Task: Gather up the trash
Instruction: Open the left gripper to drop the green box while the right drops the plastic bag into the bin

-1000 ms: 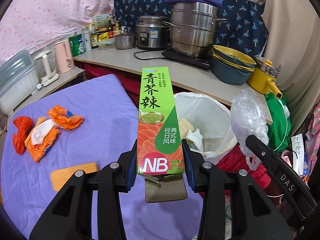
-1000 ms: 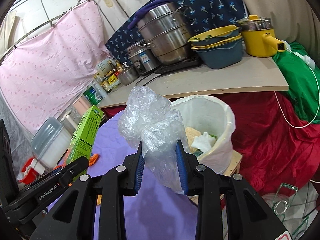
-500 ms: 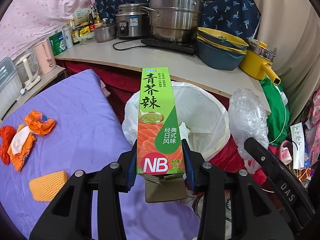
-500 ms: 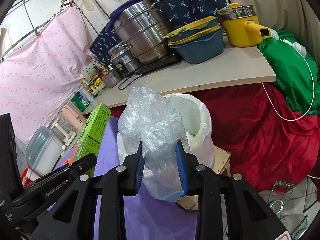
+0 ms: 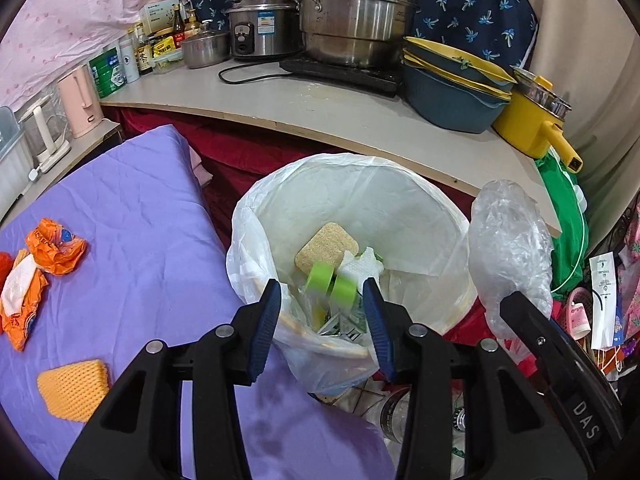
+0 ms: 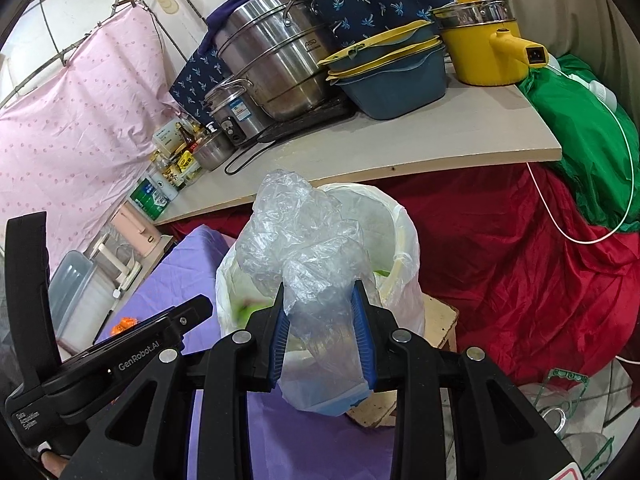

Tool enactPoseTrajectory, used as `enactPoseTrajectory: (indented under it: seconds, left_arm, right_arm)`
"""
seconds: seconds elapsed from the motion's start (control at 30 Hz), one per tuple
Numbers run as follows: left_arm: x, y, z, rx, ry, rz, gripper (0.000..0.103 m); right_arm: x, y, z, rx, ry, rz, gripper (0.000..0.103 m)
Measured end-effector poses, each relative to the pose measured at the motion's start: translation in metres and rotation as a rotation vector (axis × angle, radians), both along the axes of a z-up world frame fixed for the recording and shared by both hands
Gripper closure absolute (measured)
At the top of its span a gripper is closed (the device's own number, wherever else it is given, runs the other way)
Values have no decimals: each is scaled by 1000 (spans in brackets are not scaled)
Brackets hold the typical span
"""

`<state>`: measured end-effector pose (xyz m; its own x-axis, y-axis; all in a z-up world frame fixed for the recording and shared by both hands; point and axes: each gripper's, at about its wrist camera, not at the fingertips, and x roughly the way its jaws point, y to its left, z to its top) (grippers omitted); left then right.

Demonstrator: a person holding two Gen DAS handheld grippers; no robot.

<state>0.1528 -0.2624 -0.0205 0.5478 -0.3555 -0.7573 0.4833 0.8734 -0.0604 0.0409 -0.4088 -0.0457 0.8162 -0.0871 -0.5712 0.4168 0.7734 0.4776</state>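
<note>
My left gripper [image 5: 322, 300] hangs over the bin lined with a white bag [image 5: 420, 184], its jaws opening and no pad touching anything. The green wasabi box [image 5: 332, 284] is a blur below the fingertips, dropping into the bin beside a tan sponge [image 5: 326, 248] and white paper. My right gripper [image 6: 320, 304] is shut on a crumpled clear plastic bag [image 6: 296, 232], held at the bin's near right side [image 6: 404, 240]; the same bag [image 5: 508, 240] shows at right in the left wrist view.
Orange wrappers [image 5: 54, 246] and a yellow-orange sponge [image 5: 74, 388] lie on the purple cloth [image 5: 132, 232]. Behind the bin, a counter [image 5: 328, 116] carries steel pots, blue and yellow basins and a yellow pot. Red cloth [image 6: 520, 280] hangs under it.
The left gripper moved forward and down over the bin, then let go of the green box, which now falls inside. The right gripper came closer to the bin, still gripping the plastic bag.
</note>
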Motion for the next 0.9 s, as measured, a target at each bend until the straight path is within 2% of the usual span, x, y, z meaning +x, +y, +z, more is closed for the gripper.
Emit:
enactPoseTrajectory:
  seconds: [0.17,0.7,0.83,0.9]
  left_arm:
    - [9,15,4,-25,-8,36,49]
    - [19,73,10,-32,-31,148,45]
    - [20,80,7,-32,-30,164,43]
    - [20,82,6,-30,-29,166,43]
  right_arm:
    - [11,0,2,-13,4,12,74]
    - [53,13,0,-50,28,52,70]
    - [62,15,-1,-56,35,48,64]
    - [65,15,-1,-60,35,50,57]
